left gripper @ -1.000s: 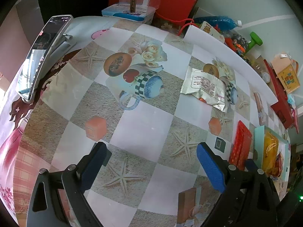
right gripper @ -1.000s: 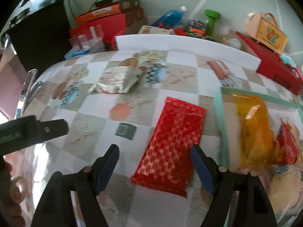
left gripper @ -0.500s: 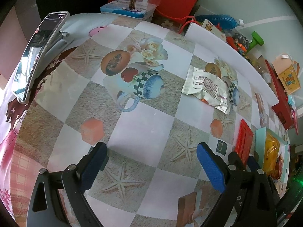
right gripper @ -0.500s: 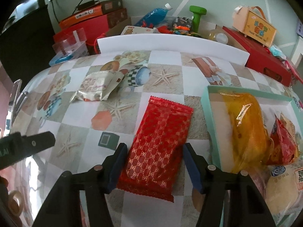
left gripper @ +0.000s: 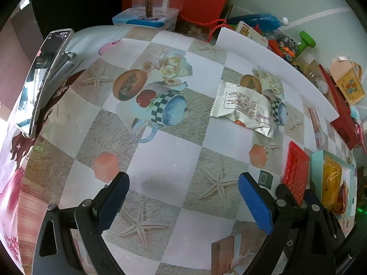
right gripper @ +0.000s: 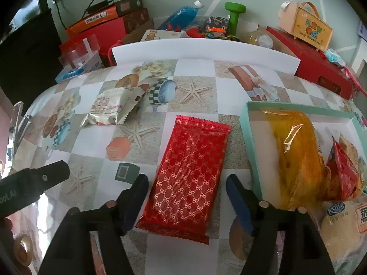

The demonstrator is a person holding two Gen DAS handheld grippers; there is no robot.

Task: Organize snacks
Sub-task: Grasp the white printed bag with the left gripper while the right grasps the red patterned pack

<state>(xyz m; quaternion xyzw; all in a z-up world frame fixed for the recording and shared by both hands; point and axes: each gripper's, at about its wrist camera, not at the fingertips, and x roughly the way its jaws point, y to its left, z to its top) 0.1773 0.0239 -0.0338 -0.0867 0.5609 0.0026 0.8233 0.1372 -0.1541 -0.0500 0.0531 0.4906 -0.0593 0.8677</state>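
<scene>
A flat red patterned snack packet [right gripper: 189,171] lies on the tablecloth; it also shows in the left wrist view [left gripper: 296,174]. My right gripper [right gripper: 187,194] is open, its jaws on either side of the packet's near half, not closed on it. A silver snack bag [right gripper: 112,108] lies further back left; in the left wrist view the bag [left gripper: 244,110] is ahead to the right. A teal tray [right gripper: 251,137] at the right holds an orange bag [right gripper: 296,158] and other snacks. My left gripper [left gripper: 181,197] is open and empty above the tablecloth.
A white board [right gripper: 204,51] stands along the table's back edge, with red boxes, a blue bottle [right gripper: 181,15] and a green dumbbell [right gripper: 234,16] behind it. A phone on a stand [left gripper: 41,80] is at the left edge. The left gripper's body [right gripper: 29,188] shows at lower left.
My right gripper has moved forward over the red packet, which now lies between its narrower-set jaws. The left gripper has drifted slightly and stays open.
</scene>
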